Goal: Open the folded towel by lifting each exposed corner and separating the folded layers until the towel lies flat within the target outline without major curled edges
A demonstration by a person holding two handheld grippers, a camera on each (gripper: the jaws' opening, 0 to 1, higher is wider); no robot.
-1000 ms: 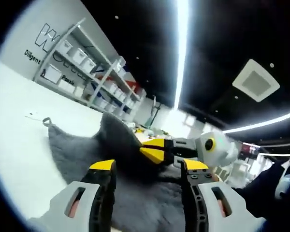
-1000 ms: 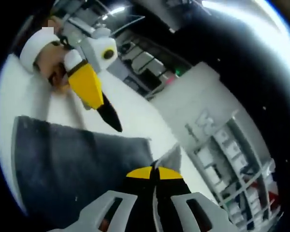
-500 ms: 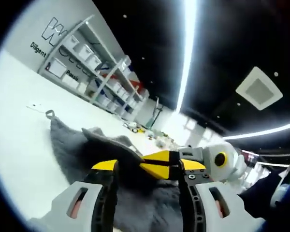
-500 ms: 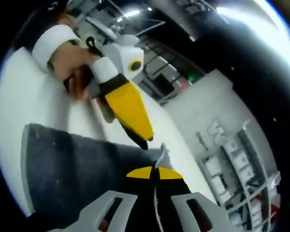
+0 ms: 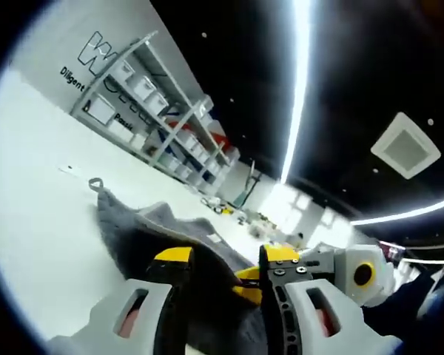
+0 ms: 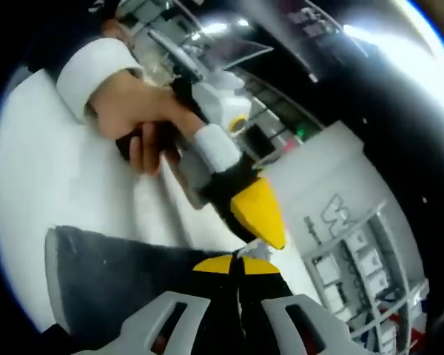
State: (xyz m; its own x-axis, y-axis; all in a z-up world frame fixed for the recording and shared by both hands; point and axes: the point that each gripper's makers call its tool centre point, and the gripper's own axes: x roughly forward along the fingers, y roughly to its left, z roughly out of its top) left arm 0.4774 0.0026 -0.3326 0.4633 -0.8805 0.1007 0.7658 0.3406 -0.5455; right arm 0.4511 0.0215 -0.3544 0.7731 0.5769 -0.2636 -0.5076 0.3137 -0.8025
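Both grippers meet at one fold of the grey towel (image 5: 144, 229) on the white table (image 5: 37, 222).

The right gripper (image 6: 235, 264) is clenched on the towel's edge; the left gripper (image 5: 223, 259) stands parted around a raised fold — a hand (image 6: 144, 118) holds it — with shelving (image 5: 155, 96) behind.

One grey towel (image 5: 144, 233), two grippers (image 5: 222, 262) (image 6: 237, 262), one hand (image 6: 137, 111), one shelving rack (image 5: 152, 103).
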